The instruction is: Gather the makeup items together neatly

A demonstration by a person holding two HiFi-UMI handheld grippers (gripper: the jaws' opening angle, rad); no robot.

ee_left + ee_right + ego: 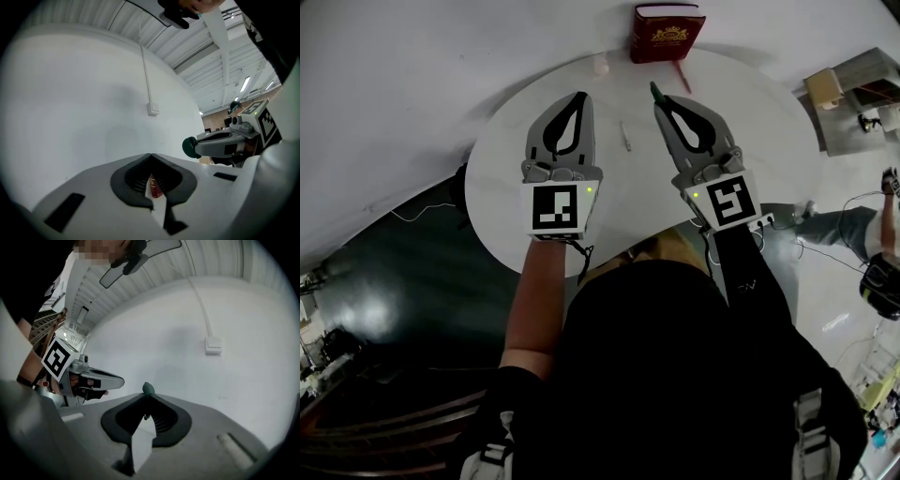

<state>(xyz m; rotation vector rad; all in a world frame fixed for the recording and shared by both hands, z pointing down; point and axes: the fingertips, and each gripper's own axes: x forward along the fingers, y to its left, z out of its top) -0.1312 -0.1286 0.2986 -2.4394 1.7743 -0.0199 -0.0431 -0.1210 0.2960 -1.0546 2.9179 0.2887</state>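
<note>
Right gripper jaws pinched on green-tipped makeup stick, green end poking past tips, over round table. Judged light, stiff, slick, apt to pivot; mid-barrel hold safer. Left gripper jaws pressed together, empty. Pale stick lay on table. Red box at far edge closed, contents unseen.

1. Red box: cut off by top edge of head view. In left gripper view, seen only as a sliver through the gap below the touching tips of left gripper.
2. Green item: only the rounded end visible above the pinching tips of right gripper. Remainder hidden between the jaws; kind not identifiable.
3. Small pale object and thin pale stick on table: too small to identify.
4. Near side of table: hidden beneath person's torso.
</note>
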